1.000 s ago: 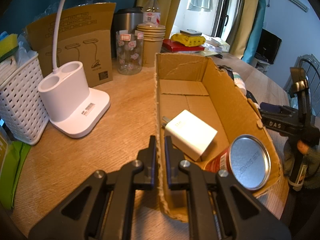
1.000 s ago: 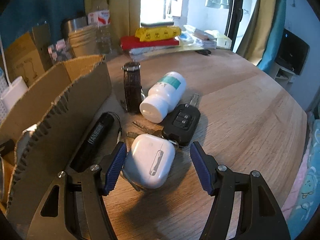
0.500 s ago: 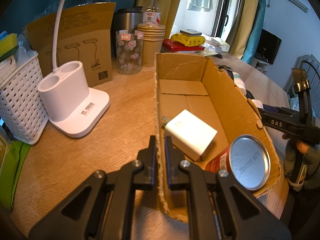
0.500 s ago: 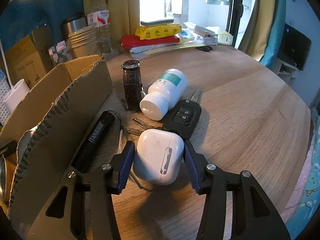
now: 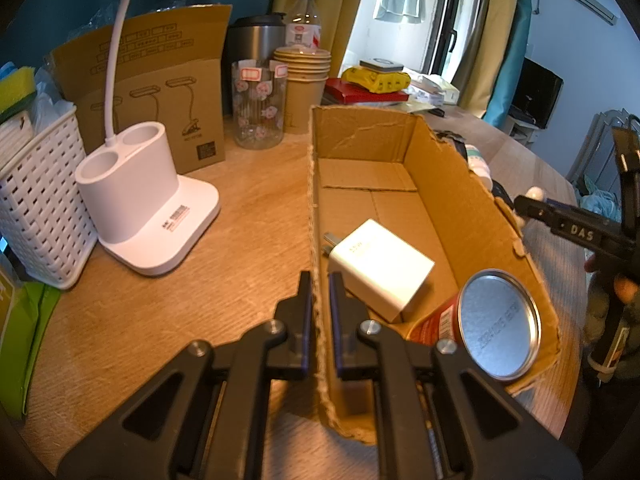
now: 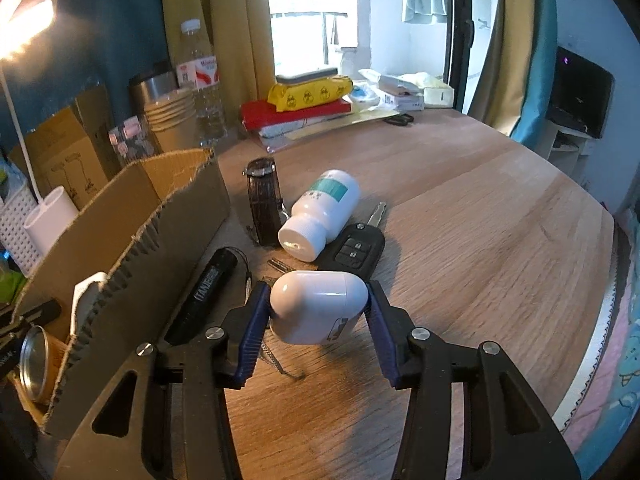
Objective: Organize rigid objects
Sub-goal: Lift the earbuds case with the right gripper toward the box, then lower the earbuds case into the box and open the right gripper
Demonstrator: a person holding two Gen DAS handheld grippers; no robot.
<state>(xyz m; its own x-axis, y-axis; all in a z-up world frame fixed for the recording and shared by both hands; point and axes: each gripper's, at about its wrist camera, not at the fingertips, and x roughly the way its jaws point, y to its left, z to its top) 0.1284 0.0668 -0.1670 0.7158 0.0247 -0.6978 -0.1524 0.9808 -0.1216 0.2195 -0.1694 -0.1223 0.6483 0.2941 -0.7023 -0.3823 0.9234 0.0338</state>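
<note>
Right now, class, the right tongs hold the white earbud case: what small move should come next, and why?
Probably carry the earbud case left, over the torn wall of the cardboard box. The right tongs have just closed on it and it looks lifted off the table; the left tongs pinch the box's near wall, steadying it.

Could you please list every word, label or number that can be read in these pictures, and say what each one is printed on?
"DAS": white letters on the right tongs' black arm, seen from the left wrist.
"ITANE...": white print along the black flashlight; the rest cannot be read.
White charger: faint grey print, too small.
Can's metal end: embossed text, blurred.
Lamp base sticker, water bottle label, jar tags: illegible.
</note>
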